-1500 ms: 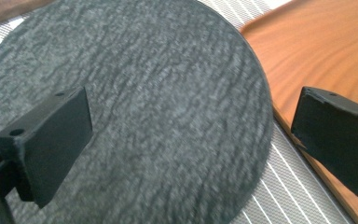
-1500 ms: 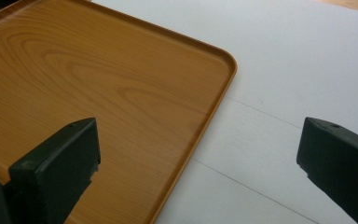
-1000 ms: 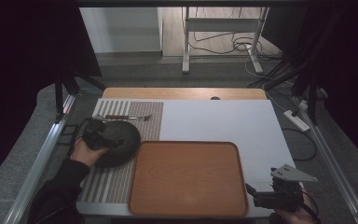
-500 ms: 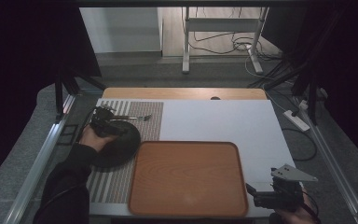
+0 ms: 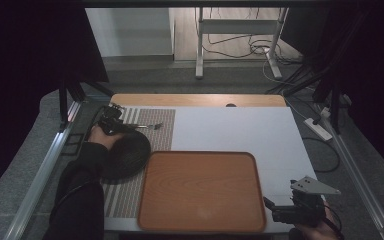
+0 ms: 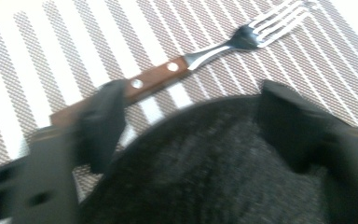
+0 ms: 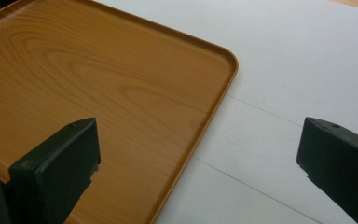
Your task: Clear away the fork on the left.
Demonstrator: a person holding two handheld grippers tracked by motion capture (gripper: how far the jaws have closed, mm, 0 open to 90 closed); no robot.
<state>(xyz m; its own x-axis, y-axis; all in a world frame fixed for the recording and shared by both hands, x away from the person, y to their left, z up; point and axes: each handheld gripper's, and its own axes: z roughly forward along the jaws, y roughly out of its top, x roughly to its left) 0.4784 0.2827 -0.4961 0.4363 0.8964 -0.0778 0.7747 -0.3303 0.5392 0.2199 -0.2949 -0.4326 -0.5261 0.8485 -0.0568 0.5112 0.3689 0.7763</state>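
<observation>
A fork with a brown wooden handle lies on a striped placemat, tines toward the white mat. A dark grey round plate sits just in front of it. My left gripper is open above the plate's far rim, and its left jaw covers the end of the fork handle. From above, the left gripper sits at the placemat's far left, beside the fork and behind the plate. My right gripper is open and empty, low over the corner of a wooden tray.
The wooden tray fills the front middle of the table, with the right gripper at its near right corner. A white mat covers the table's right side. Metal rails run along both table sides; cables and a desk frame lie beyond.
My left hand and gripper moved from over the dark plate toward the far left, up to the fork's handle. The plate, tray and right gripper stayed put.
</observation>
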